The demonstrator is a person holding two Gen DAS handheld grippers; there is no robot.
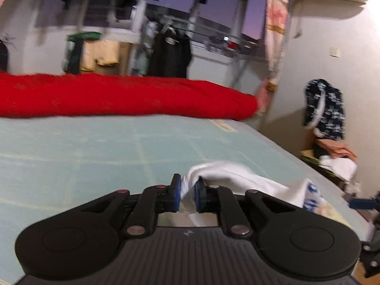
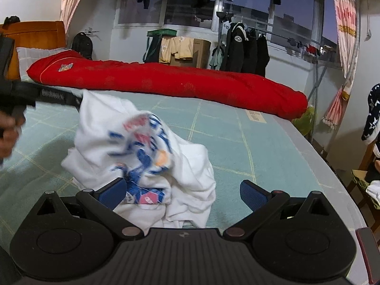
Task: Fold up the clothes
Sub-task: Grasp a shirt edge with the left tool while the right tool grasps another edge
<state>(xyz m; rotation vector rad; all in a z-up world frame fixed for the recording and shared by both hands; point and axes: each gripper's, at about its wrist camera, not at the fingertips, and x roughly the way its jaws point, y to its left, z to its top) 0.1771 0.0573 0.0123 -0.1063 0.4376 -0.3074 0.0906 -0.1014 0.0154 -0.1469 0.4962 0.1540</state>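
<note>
White cotton fills most of what I see: a crumpled T-shirt (image 2: pixel 142 156) with a blue, red and orange print lies bunched on the pale green checked bed sheet (image 2: pixel 261 147), and one end of it is lifted off the bed. My left gripper (image 1: pixel 187 193) has its blue pads (image 1: pixel 176 196) drawn in narrow and pinching a fold of the shirt's white fabric, which runs from the pinch down to the right across the sheet. From the right wrist camera I can see that same left gripper coming in from the left edge as a dark bar, with a person's hand (image 2: pixel 7 133) behind it, and the raised corner of the shirt hangs from its tip.

My right gripper (image 2: pixel 184 190) stands with its fingers spread wide. The left blue pad (image 2: pixel 114 192) is right against the rumpled lower part of the shirt; I cannot tell whether it touches. The right pad is well clear, over bare sheet. Nothing is clamped there.

Beyond the shirt, a long red quilt (image 2: pixel 166 83) lies rolled along the far side of the bed, with a wooden headboard (image 2: pixel 30 38) at its left end. Dark jackets (image 2: pixel 247 49) hang on a rack behind it, and more clothes hang in front of the window. The left wrist view is blurred.
</note>
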